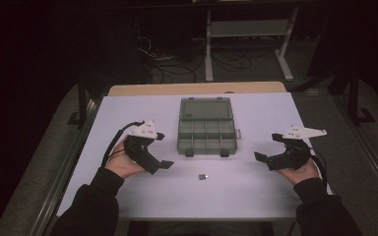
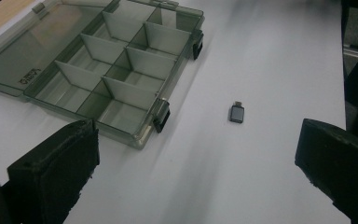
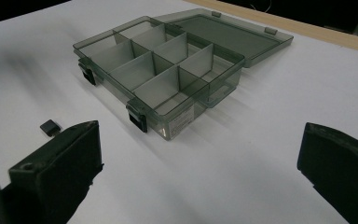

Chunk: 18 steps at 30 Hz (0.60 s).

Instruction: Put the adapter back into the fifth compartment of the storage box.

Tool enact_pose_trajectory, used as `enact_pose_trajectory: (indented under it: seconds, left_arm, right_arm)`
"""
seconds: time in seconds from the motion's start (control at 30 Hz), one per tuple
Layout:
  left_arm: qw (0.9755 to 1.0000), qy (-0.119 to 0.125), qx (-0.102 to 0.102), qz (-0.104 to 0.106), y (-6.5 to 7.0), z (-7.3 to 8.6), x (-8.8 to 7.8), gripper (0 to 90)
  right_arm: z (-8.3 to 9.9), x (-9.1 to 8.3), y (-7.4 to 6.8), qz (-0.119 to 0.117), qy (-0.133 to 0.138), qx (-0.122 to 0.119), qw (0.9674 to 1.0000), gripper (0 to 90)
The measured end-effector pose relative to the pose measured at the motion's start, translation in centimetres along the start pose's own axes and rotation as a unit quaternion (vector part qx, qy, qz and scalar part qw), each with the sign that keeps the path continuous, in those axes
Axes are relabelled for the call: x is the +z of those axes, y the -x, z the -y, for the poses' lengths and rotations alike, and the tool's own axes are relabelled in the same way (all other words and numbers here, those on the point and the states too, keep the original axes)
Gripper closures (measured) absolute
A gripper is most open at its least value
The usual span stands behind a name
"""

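High view: white table (image 1: 142,196) across the middle of the frame, dark room behind. Box (image 1: 206,126) sits at centre, smoky clear plastic, lid folded flat toward the top of the frame, tray divided into compartments; all compartments look empty. Two dark latches on the box's near edge.

Adapter (image 1: 203,176), a small dark grey block with a short plug end, lies on bare table below the box, just under centre frame, apart from the box and from both grippers.

Left gripper (image 1: 161,150) at left of centre, held in the person's left hand (image 1: 123,164), dark sleeve entering from lower left. Jaws released, spread wide, nothing between them. Left gripper view: box (image 2: 107,70) upper left, adapter (image 2: 237,113) right of centre, table (image 2: 261,56) elsewhere.

Right gripper (image 1: 266,146) at right, in the right hand (image 1: 302,169), sleeve from lower right. Jaws also spread, gripping nothing. Right gripper view: box (image 3: 168,70) at upper centre, lid open toward upper right; adapter (image 3: 50,127) at left edge, just beside the left jaw's tip in the frame, not touching so far as visible.
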State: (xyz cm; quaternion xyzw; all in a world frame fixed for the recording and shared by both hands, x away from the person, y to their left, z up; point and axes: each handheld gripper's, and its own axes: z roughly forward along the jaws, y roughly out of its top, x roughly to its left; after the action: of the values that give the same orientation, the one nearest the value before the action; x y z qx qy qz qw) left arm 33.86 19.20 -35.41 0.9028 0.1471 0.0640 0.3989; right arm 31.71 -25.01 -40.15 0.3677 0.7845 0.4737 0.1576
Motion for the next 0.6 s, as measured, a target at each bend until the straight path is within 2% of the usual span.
enact_pose_trajectory:
  seconds: [0.5,0.6]
  left_arm:
    - [0.9997,-0.014,0.002,0.018,0.3,-0.2,1.9,0.0]
    - [0.9994,-0.020,0.005,0.028,0.5,-0.4,2.8,0.0]
  right_arm:
    - [0.0,0.1,0.0,0.000,-0.002,0.000,1.0000,0.0]
    - [0.0,0.0,0.0,0.000,-0.003,-0.001,1.0000,0.0]
